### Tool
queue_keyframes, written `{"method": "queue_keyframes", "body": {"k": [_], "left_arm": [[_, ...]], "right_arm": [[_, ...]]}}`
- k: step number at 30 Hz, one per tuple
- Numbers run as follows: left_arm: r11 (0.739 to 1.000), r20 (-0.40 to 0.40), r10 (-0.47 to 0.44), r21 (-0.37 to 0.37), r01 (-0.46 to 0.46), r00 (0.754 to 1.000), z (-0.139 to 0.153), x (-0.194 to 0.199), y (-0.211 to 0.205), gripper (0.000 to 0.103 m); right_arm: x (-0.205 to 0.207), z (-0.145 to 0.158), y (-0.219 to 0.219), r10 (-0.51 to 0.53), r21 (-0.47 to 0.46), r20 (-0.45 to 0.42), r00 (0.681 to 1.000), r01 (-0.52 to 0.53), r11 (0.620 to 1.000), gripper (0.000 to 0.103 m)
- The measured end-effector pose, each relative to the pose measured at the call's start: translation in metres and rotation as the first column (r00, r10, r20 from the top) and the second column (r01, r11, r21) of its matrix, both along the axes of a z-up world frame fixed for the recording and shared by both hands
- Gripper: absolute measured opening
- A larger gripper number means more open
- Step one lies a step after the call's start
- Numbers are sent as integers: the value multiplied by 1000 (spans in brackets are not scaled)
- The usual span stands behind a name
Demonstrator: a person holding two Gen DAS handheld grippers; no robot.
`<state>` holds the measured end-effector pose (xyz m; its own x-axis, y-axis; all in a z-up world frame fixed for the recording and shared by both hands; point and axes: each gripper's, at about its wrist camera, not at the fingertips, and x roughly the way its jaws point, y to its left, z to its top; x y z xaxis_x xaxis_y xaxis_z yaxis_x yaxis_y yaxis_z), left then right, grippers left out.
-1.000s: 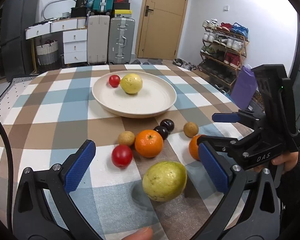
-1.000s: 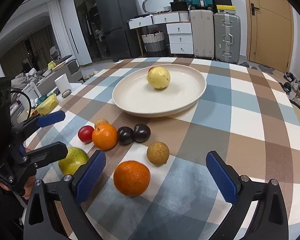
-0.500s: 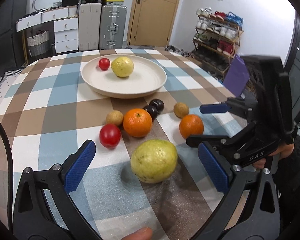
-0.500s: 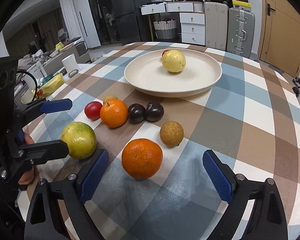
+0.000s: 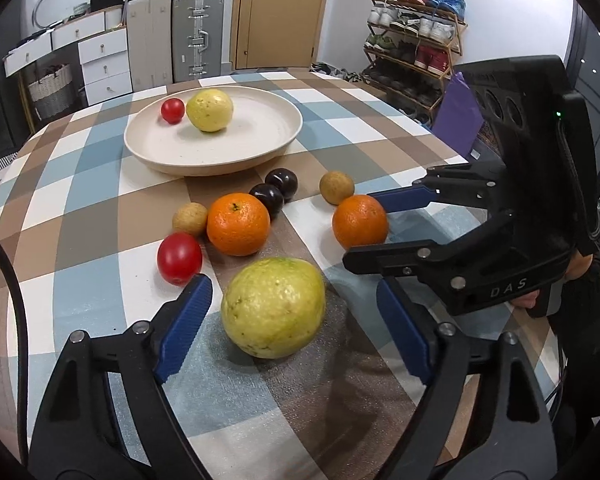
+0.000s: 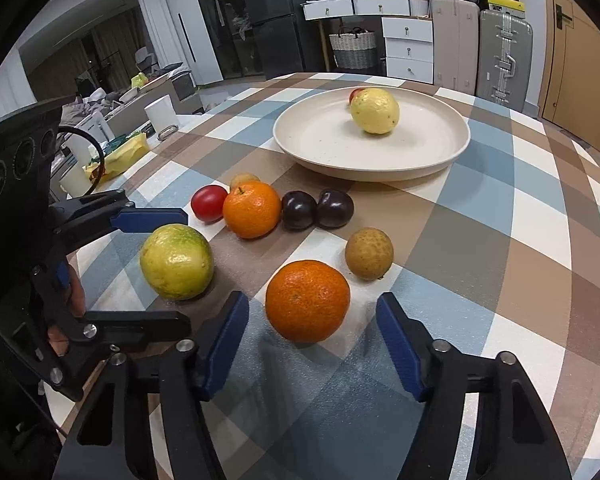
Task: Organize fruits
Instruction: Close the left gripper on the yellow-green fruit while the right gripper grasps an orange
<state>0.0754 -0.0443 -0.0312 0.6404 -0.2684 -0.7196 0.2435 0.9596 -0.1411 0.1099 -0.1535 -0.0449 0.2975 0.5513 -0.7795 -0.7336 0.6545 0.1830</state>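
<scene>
A cream plate [image 5: 268, 148] [image 6: 420, 160] holds a yellow guava [image 5: 210, 110] and a small red tomato [image 5: 172, 110]. On the checked cloth lie a green-yellow guava [image 5: 274, 306] [image 6: 176, 262], two oranges [image 5: 238, 224] [image 5: 359, 221], two dark plums [image 5: 276, 190], two brown longans and a red tomato [image 5: 179, 258]. My left gripper [image 5: 296, 328] is open, its pads either side of the green-yellow guava. My right gripper [image 6: 312, 344] is open around the near orange [image 6: 308, 300], not touching.
Suitcases [image 5: 196, 36], white drawers and a door stand behind the table. A shoe rack [image 5: 412, 40] is at the right. A white cup [image 6: 162, 114] and yellow packet [image 6: 118, 156] sit beyond the table's left edge.
Both grippers moved forward and lower. The left one now straddles the green-yellow guava, the right one the near orange. The jaws have narrowed somewhat. No fruit has moved.
</scene>
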Motion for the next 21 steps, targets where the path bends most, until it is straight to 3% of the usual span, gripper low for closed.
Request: {"method": "queue_keyframes", "body": {"k": [6, 16, 21], "left_arm": [[1000, -25, 10, -1, -10, 1000, -3, 4, 2, 77], [1000, -33, 1, -22, -1, 999, -4, 4, 4, 47], [1000, -27, -10, -23, 10, 1000, -4, 3, 2, 47]], "right_arm": [[-2, 1, 2, 15, 8, -2, 1000, -15, 1000, 57], [-3, 1, 2, 16, 13, -6, 1000, -16, 1000, 56], [-2, 1, 1, 13, 11, -6, 1000, -13, 1000, 56]]}}
